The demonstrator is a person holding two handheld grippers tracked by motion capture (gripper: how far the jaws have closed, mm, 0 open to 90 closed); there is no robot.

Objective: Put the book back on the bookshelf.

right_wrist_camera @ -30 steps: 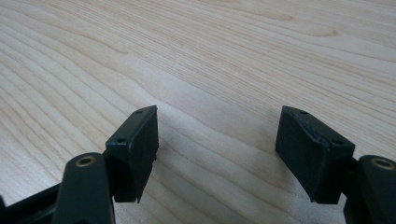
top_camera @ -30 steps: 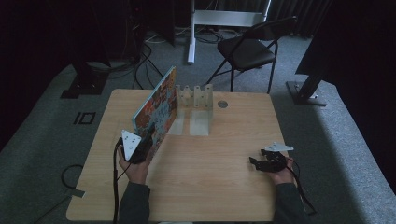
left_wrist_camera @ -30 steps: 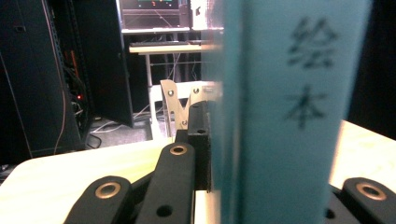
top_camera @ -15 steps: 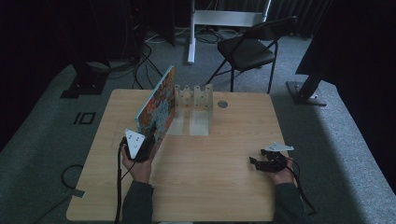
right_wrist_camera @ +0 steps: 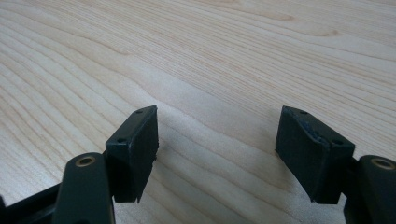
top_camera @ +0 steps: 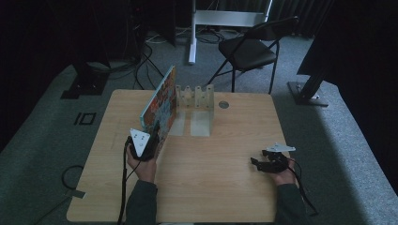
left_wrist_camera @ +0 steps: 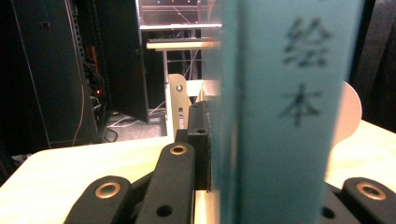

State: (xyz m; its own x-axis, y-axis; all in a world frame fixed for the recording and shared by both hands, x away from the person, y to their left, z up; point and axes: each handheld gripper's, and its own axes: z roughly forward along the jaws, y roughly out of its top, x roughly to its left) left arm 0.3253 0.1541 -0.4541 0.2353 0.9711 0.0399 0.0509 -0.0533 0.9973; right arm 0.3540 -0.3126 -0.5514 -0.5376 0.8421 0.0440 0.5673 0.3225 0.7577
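Note:
A picture book with a colourful cover stands on edge on the wooden table, its far end by a pale slotted book stand. My left gripper is shut on the book's near end. In the left gripper view the pale blue spine with dark characters rises between the jaws, and the left pad presses against it. My right gripper rests low at the table's right side, open, with bare wood between its pads.
A small round hole sits in the table behind the stand. A dark folding chair and a white post stand beyond the far edge. Cables lie on the grey carpet at the left.
My left gripper and the book's near end have shifted slightly to the right, toward the table's middle. The right gripper has stayed in place.

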